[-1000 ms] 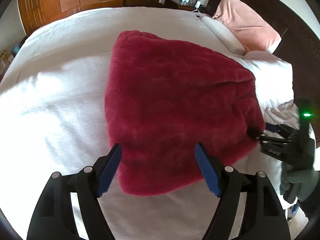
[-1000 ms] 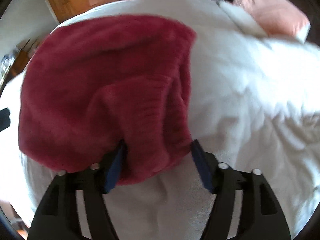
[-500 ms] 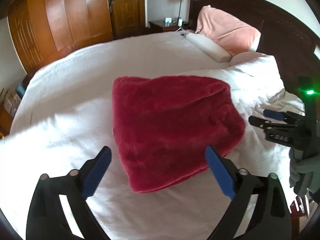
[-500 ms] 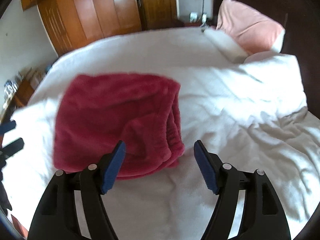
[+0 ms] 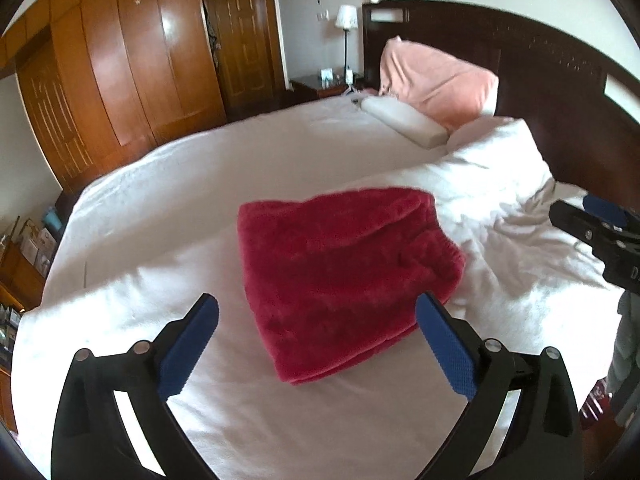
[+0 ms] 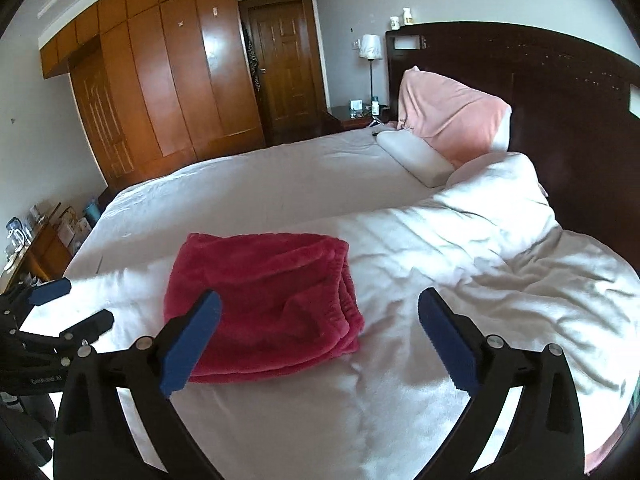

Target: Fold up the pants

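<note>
The red fleece pants (image 5: 340, 276) lie folded in a compact stack on the white bed cover (image 5: 168, 216), with the elastic waistband at the right end. They also show in the right wrist view (image 6: 264, 304). My left gripper (image 5: 318, 344) is open and empty, held above and short of the pants' near edge. My right gripper (image 6: 320, 340) is open and empty, above the pants' right end. The right gripper also shows at the right edge of the left wrist view (image 5: 592, 228). The left gripper shows at the left edge of the right wrist view (image 6: 60, 312).
A pink pillow (image 6: 452, 120) and a white pillow (image 6: 412, 156) lean at the dark headboard (image 6: 560, 80). A rumpled white duvet (image 6: 520, 248) covers the bed's right side. A wooden wardrobe (image 6: 160, 88), a door and a nightstand with a lamp (image 6: 370, 52) stand beyond.
Both grippers have let go of the pants and pulled back and up. The right gripper was around the waistband end one second ago. The pants now lie still, folded.
</note>
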Demonstrator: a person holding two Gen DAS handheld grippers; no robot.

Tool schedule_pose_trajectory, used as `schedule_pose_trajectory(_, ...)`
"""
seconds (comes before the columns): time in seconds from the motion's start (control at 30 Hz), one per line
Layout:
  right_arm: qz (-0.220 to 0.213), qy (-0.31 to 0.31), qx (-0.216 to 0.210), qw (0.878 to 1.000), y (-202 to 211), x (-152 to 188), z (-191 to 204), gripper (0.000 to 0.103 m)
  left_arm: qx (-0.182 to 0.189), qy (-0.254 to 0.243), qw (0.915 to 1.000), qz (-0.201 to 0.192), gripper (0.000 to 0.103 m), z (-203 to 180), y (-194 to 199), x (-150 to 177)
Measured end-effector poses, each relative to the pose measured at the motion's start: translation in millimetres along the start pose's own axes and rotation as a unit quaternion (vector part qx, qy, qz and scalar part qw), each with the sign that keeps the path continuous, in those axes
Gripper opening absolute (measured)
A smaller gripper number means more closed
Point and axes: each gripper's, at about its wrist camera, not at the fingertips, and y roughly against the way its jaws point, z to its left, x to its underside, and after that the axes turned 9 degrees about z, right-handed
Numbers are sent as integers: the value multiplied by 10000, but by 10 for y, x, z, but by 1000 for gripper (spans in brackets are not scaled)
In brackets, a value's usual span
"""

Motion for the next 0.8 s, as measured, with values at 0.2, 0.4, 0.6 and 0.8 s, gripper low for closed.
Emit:
schedule_pose_trajectory(0.2, -47, 273, 229, 9994, 110, 103, 154, 100, -241, 450, 9987, -87, 98, 98, 210, -34)
schedule_pose_trajectory(0.4, -96, 526, 251, 9983, 198, 191, 334, 100, -284, 746, 9968, 13, 98, 201, 214, -19)
schedule_pose_trajectory(0.6, -151, 800, 224, 9964, 261, 234, 550, 100, -474, 749, 9960, 89, 98, 229, 223, -22)
schedule_pose_trajectory(0.8, -128, 900, 146, 9957, 257, 215, 647, 100, -620, 692, 9956, 71, 98, 227, 245, -20)
